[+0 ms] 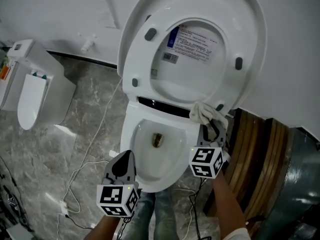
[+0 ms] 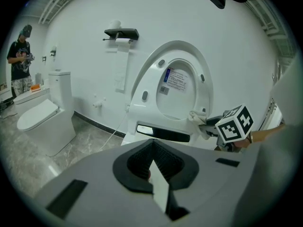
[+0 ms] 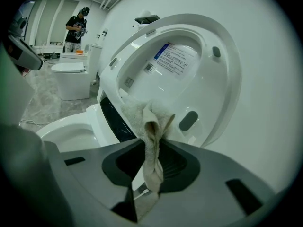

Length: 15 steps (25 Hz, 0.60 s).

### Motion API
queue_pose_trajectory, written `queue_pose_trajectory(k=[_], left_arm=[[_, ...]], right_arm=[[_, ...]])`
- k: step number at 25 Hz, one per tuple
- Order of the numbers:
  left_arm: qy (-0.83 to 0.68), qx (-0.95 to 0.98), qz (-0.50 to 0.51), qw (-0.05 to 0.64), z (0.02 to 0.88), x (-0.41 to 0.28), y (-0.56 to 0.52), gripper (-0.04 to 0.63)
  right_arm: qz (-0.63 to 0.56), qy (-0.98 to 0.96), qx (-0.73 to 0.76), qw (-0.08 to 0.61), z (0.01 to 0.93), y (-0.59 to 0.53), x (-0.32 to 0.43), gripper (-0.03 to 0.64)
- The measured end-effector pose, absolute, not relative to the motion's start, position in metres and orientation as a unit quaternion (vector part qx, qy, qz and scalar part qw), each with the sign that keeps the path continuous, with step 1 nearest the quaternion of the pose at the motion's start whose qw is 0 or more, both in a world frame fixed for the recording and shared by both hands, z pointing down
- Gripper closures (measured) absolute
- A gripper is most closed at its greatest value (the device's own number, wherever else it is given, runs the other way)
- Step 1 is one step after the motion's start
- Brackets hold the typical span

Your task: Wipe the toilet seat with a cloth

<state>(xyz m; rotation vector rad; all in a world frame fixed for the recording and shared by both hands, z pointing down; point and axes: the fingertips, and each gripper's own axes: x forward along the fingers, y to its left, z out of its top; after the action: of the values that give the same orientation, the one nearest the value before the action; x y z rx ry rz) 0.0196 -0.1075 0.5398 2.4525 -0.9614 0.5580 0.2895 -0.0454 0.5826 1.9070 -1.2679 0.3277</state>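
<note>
The white toilet stands with its seat [image 1: 250,49] and lid raised against the wall, a printed label [image 1: 192,41] showing on the lid's underside. My right gripper [image 1: 212,129] is shut on a crumpled white cloth [image 1: 202,113], which rests at the lower right of the raised seat, near the hinge. In the right gripper view the cloth [image 3: 149,126] is pinched between the jaws just in front of the seat [image 3: 222,79]. My left gripper [image 1: 122,166] is shut on nothing and hovers over the bowl's front left rim [image 1: 131,149]. The left gripper view shows the right gripper's marker cube [image 2: 234,124].
A second white toilet [image 1: 30,89] stands at the left on the grey marble floor. A white cable [image 1: 95,134] trails across the floor to a plug. Wooden boards [image 1: 255,154] lean at the right. A paper holder [image 2: 121,33] hangs on the wall; a person [image 2: 20,56] stands far off.
</note>
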Motion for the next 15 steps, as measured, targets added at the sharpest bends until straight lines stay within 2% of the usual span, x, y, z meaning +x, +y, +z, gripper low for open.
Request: queue_pose_trajectory(k=[15], left_arm=[[-0.363, 0.879, 0.198, 0.236, 0.553, 0.013, -0.108, 0.595]], right_arm=[[0.197, -0.515, 0.780, 0.295, 0.602, -0.066, 0.268, 0.528]])
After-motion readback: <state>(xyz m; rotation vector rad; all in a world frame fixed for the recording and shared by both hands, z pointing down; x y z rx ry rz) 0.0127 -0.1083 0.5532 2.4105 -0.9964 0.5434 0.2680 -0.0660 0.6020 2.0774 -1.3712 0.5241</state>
